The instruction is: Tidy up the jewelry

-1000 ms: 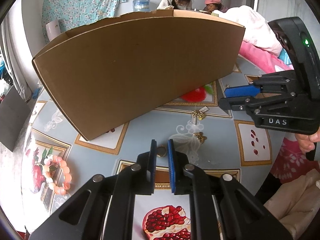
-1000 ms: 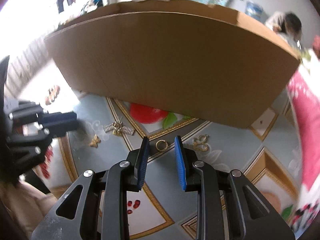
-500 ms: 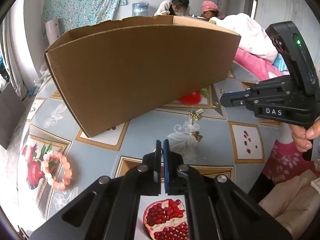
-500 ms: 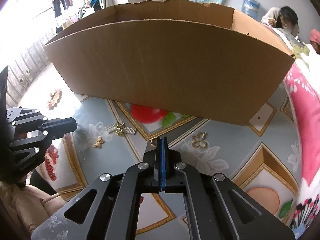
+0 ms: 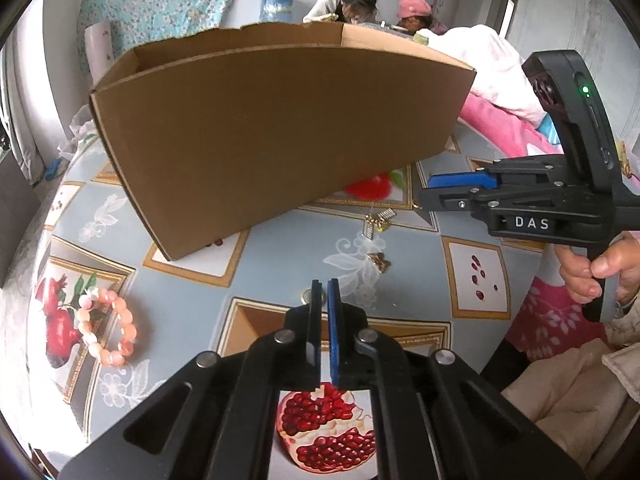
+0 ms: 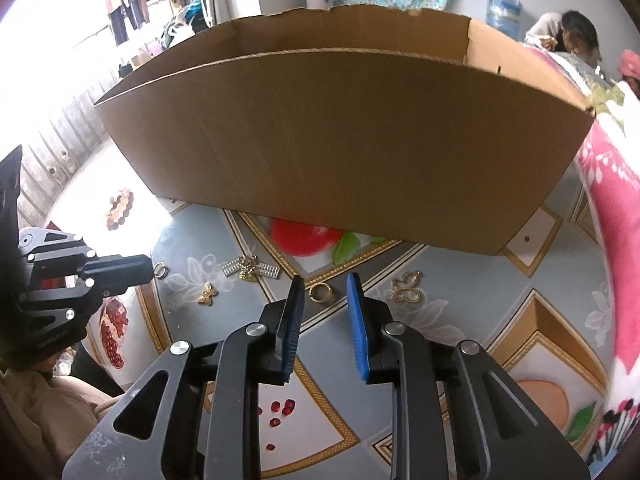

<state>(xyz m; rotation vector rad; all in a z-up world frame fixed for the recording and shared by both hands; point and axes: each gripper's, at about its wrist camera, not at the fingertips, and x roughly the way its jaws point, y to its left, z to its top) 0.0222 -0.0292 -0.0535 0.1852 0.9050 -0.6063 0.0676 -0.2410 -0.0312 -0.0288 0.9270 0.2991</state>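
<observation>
Half a second earlier the right gripper (image 6: pixel 322 287) had been pressed fully shut; its jaws had just been opening, and now stood apart with a small gold ring (image 6: pixel 320 292) lying on the table between and just beyond the fingertips, not pinched. At the left gripper (image 5: pixel 322 289) the blue pads had drawn in from their wider stance of a second before and were all but closed, leaving only a thin slit with nothing held; a small round ring (image 5: pixel 307 295) peeked out on the cloth just to the left of its tips. Both tools pointed steeply down at the patterned tablecloth (image 5: pixel 280 240). An open cardboard box (image 6: pixel 344 148) stood on the cloth beyond the grippers, its near wall facing both cameras. Loose jewelry lay in front of it: a silver-and-gold clip piece (image 6: pixel 250 270), a gold butterfly charm (image 6: pixel 207 293) near it, and a gold looped ornament (image 6: pixel 407 287) to the right of the right gripper. A pink bead bracelet (image 5: pixel 106 332) rested well apart at the left side of the table. A hand (image 5: pixel 596 268) gripped the handle of the right tool. Two people sat in the background behind the box.
</observation>
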